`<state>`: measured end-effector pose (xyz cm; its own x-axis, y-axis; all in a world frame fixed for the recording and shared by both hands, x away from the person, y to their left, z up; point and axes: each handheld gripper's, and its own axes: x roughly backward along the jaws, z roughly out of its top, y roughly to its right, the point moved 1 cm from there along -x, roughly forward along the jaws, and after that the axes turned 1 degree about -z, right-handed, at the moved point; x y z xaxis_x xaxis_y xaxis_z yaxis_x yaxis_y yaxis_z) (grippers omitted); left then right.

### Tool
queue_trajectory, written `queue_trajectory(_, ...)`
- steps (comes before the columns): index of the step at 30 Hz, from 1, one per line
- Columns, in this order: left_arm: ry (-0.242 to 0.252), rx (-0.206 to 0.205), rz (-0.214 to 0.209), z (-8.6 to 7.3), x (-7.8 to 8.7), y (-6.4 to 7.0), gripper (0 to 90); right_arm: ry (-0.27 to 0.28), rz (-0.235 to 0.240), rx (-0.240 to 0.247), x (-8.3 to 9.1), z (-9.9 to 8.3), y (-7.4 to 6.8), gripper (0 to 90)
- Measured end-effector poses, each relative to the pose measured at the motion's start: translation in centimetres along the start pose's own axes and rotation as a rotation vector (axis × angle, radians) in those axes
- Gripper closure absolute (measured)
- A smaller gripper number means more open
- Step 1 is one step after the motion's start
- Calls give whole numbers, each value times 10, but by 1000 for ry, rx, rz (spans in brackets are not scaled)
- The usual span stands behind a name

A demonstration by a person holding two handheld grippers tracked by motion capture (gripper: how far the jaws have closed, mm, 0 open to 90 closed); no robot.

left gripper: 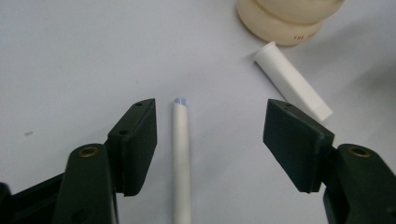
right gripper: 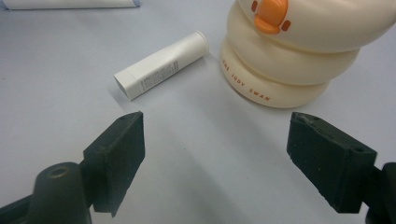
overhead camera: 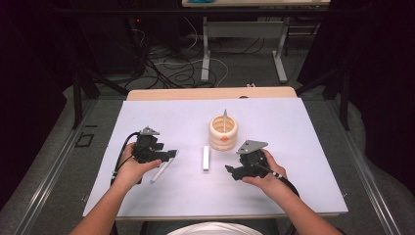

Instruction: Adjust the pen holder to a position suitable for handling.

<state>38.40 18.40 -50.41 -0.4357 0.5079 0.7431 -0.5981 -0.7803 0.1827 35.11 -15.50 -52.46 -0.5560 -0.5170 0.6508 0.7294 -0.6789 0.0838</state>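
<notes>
A thin white pen [left gripper: 180, 158] is seen lying flat on the desk [overhead camera: 293, 147], between the jaws of the left tool [left gripper: 210, 135] and much nearer the left-hand jaw in the left gripper view. In the high view the same pen [overhead camera: 161, 170] is found just ahead of the left tool [overhead camera: 169, 155], angled toward the person. It is judged to be light, stiff and smooth, so some rolling or slipping is to be expected; a hold across the middle of the barrel, with the jaws square to its length, is judged safest. The left tool is held wide apart and nothing is gripped or touched by it.

A short white tube [right gripper: 161, 65] is laid on the desk just beside a cream ringed holder [right gripper: 299, 51], which bears an orange button [right gripper: 271, 14] and carries an upright stick [overhead camera: 224, 120]. The tube is judged light and rigid, and best taken across its flat-ended half.

The right tool [right gripper: 215, 154] is likewise spread wide over bare desk, near the tube and the holder, with nothing held.
</notes>
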Motion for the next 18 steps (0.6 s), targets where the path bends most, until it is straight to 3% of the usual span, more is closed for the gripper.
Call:
queue_trajectory(4, -25, 7, 15, -5, -3, -1, 398, 6, 23, -29, -2, -1, -2, 190)
queue_trajectory(9, -75, 26, -1, -12, -7, -3, 469, 19, 42, -45, -1, 0, -2, 193)
queue_trajectory(15, -138, 9, -2, -17, -13, -2, 518, 17, 52, -65, 0, 1, 1, 192)
queue_trajectory(18, -152, 2, 5, -18, -15, -1, 545, 55, 48, -72, -1, 0, 2, 195)
